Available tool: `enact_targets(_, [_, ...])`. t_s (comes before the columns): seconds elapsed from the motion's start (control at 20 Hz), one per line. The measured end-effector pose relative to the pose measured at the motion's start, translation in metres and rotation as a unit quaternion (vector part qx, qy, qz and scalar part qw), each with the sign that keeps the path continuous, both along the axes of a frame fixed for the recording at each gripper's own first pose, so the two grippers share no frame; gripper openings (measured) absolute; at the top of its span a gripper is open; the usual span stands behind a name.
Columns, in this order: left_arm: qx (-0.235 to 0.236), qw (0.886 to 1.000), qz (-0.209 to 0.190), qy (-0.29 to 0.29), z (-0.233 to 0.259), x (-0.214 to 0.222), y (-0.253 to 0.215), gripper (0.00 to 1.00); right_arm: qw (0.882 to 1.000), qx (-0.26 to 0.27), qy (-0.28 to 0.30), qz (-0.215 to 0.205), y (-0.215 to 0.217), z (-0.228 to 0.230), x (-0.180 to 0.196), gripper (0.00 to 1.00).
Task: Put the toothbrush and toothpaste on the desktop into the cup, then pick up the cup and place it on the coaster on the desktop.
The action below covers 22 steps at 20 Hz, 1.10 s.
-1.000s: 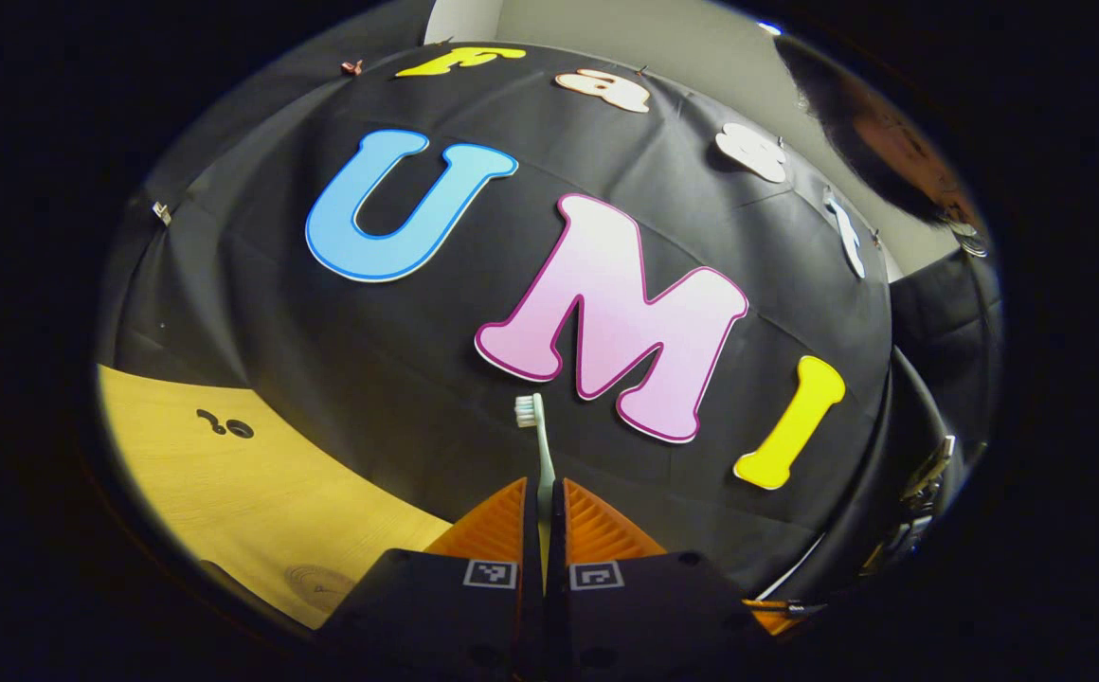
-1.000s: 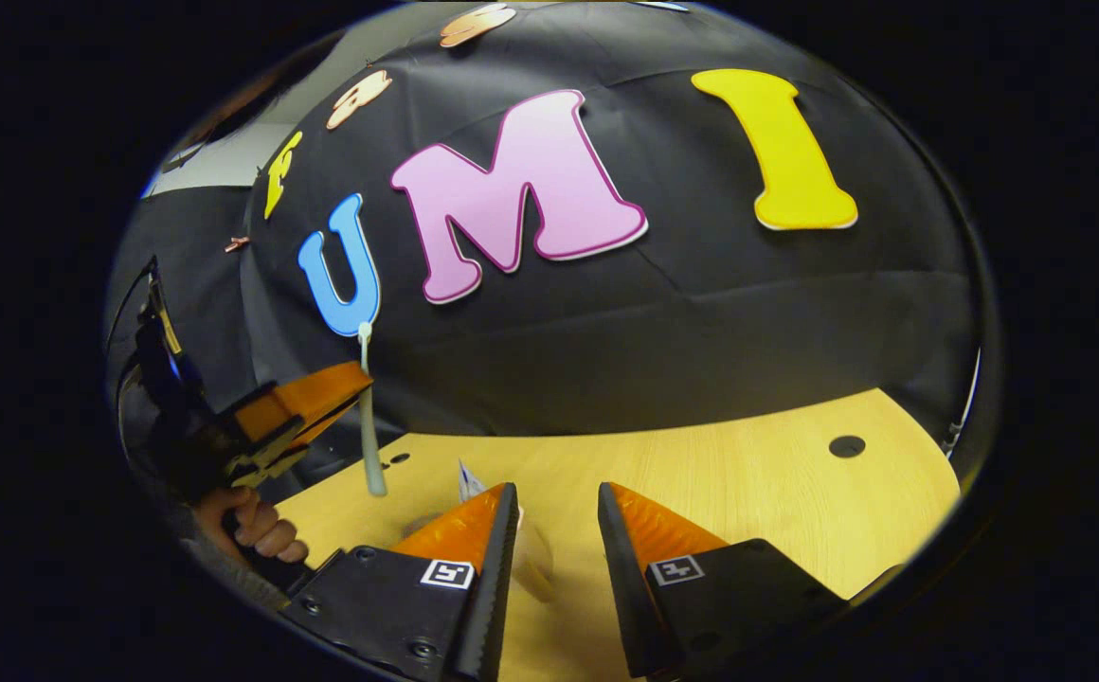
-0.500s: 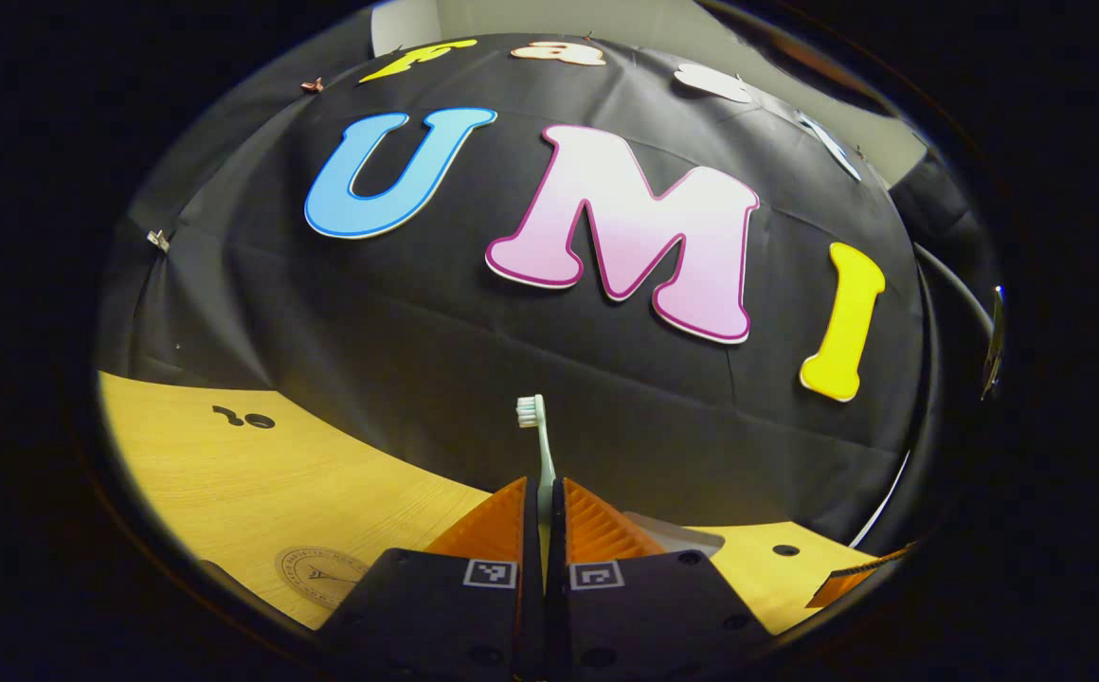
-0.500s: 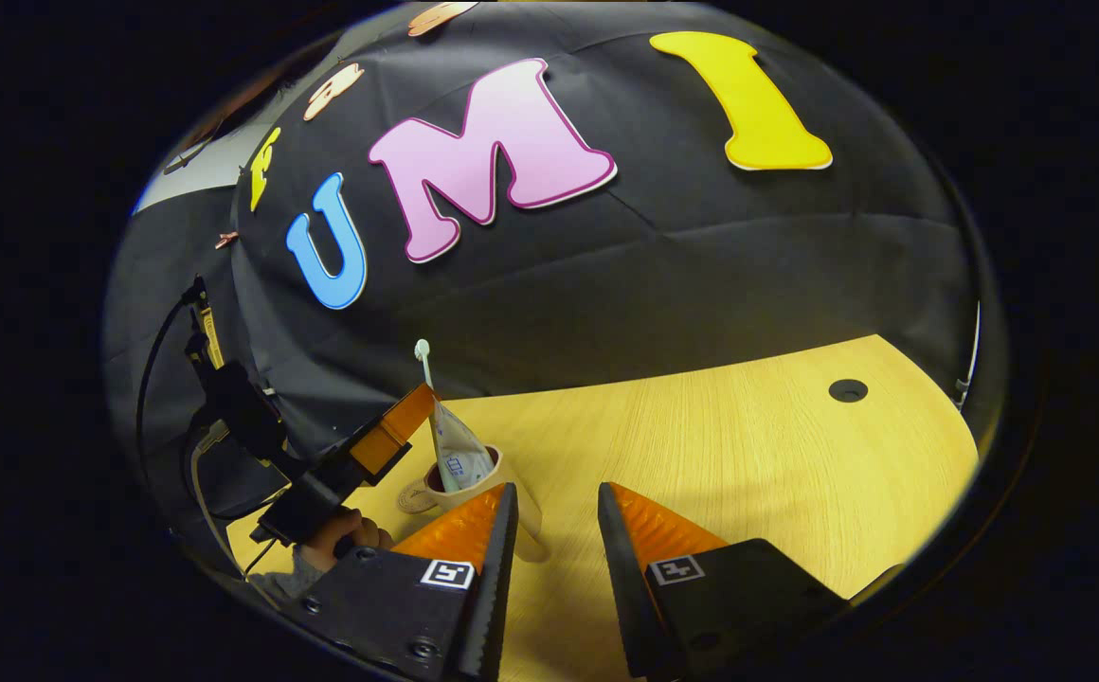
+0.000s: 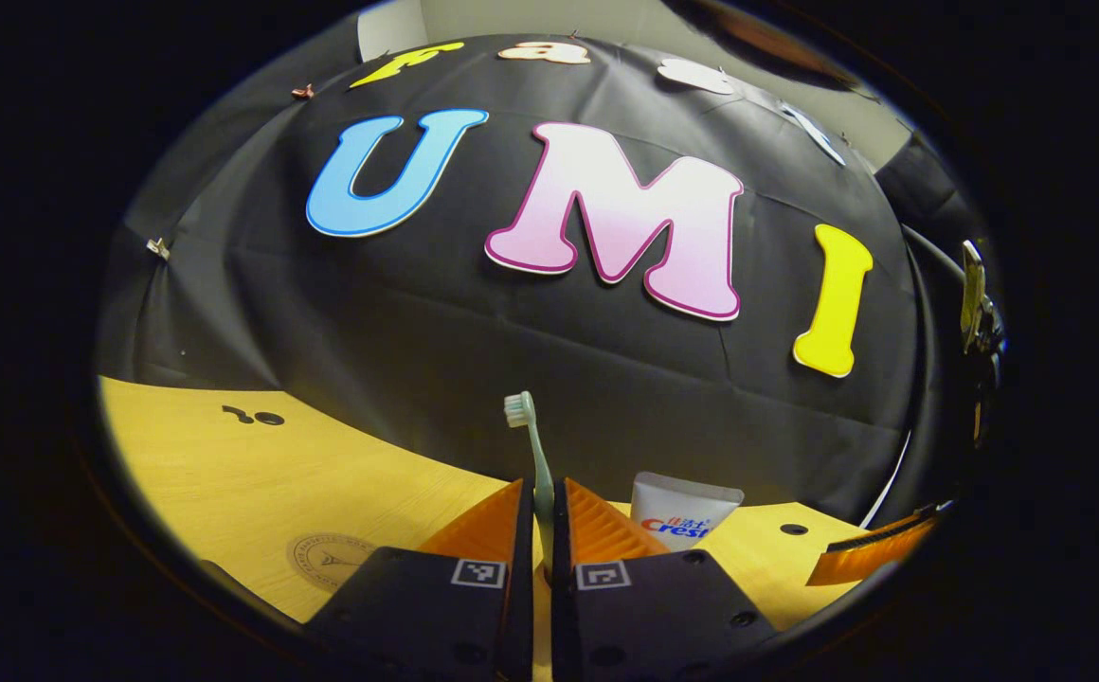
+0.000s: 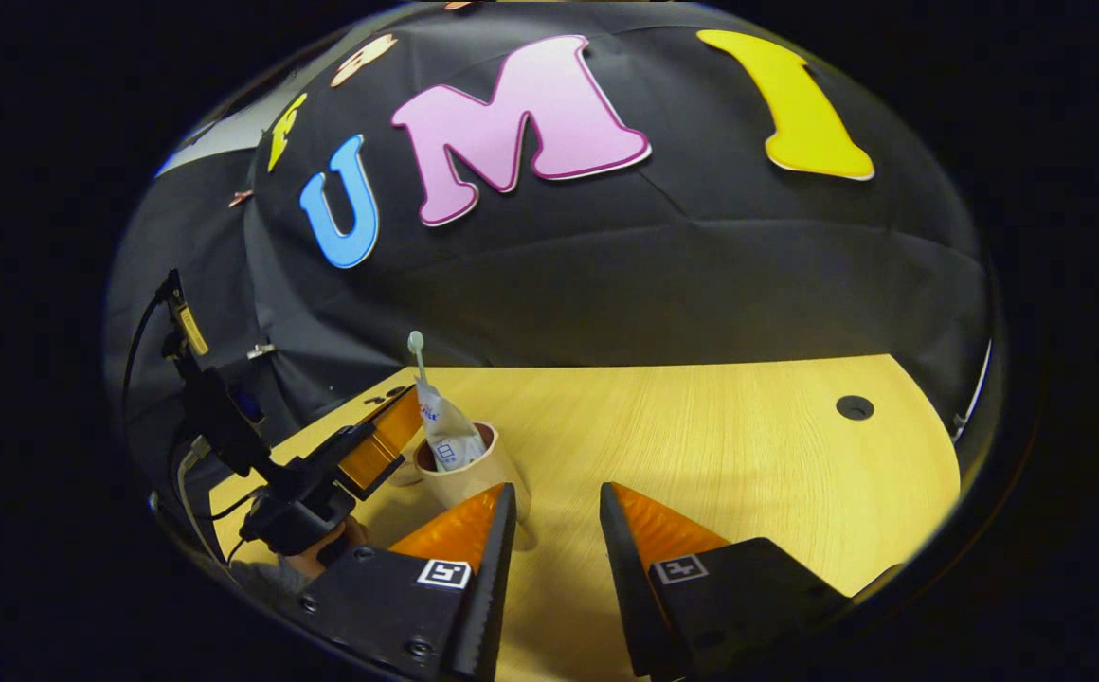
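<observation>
- Left gripper (image 5: pixel 542 516): my fingers are clamped on the toothbrush (image 5: pixel 532 445), holding it by the lower handle. I hold it low so the head stays up and the handle end can go down into the cup first.
- Toothbrush, position: upright, bristle head uppermost. In the right gripper view the toothbrush (image 6: pixel 417 352) rises just behind the toothpaste, over the cup's mouth; whether its lower end already touches the cup's bottom I cannot tell.
- Toothpaste (image 5: pixel 684 511): a white tube standing just to the right of my left fingers. In the right gripper view the toothpaste (image 6: pixel 447 438) stands in the cup, leaning a little, crimped end up. By my judgement that half of the loading is done.
- Cup (image 6: pixel 466 471): tan, upright on the desktop (image 6: pixel 720 455), near the table's left part in the right gripper view, touching nothing but its contents and the table.
- Right gripper (image 6: pixel 554 530): fingers parted, holding nothing, low over the desktop just beside the cup. I judge it waits there so it can take the cup once the brush is let go.
- Coaster (image 5: pixel 333 559): a flat round disc lying on the desktop to the left of my left fingers, nothing on it. It is near the cup, so the later carry looks short.
- Step in hand, as I judge it: lowering and releasing the toothbrush into the cup.
</observation>
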<state>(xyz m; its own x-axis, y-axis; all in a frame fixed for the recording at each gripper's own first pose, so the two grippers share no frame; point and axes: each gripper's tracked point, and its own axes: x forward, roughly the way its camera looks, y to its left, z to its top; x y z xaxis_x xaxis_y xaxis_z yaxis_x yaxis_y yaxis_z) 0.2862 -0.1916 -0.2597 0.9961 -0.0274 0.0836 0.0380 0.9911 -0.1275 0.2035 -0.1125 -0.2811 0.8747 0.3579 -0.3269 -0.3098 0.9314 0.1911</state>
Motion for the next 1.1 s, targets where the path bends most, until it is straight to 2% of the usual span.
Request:
enact_targets(0.2, [0.004,1.000,-0.016,0.024,-0.014,-0.012,-0.004,0.18,0.998,-0.032,0.018,0.045,0.009,0.006,-0.003,0.60])
enact_targets(0.25, [0.005,0.999,-0.019,0.030,-0.017,-0.018,-0.005,0.18,0.998,-0.032,0.029,0.055,0.012,0.008,-0.003,0.51])
enact_targets(0.3, [0.004,0.999,-0.023,0.034,-0.018,-0.024,-0.005,0.19,0.996,-0.035,0.037,0.068,0.016,0.013,-0.004,0.61])
enact_targets(0.55, [0.002,0.998,-0.031,0.059,-0.022,-0.039,-0.003,0.23,0.986,-0.106,0.060,0.116,0.021,0.017,0.001,0.63])
enact_targets(0.6, [0.004,0.997,-0.032,0.069,-0.024,-0.047,-0.001,0.28,0.982,-0.118,0.068,0.129,0.025,0.014,0.002,0.63])
enact_targets(0.65, [0.004,0.996,-0.027,0.079,-0.025,-0.056,0.006,0.46,0.977,-0.130,0.082,0.149,0.035,0.009,0.002,0.63])
enact_targets(0.8, [-0.010,0.995,-0.015,0.103,-0.022,-0.090,0.030,0.50,0.957,-0.170,0.134,0.192,0.053,-0.016,-0.001,0.63])
enact_targets(0.95, [-0.006,0.992,0.006,0.125,-0.024,-0.127,0.062,0.51,0.938,-0.218,0.169,0.208,0.061,-0.048,0.004,0.62])
enact_targets(1.0, [-0.002,0.991,0.017,0.131,-0.025,-0.139,0.075,0.61,0.932,-0.229,0.185,0.212,0.062,-0.054,0.002,0.62])
enact_targets(1.05, [0.001,0.990,0.027,0.139,-0.027,-0.148,0.088,0.51,0.926,-0.240,0.195,0.215,0.064,-0.059,0.002,0.62])
enact_targets(1.1, [0.004,0.989,0.030,0.145,-0.030,-0.158,0.096,0.51,0.922,-0.253,0.198,0.216,0.066,-0.061,0.004,0.62])
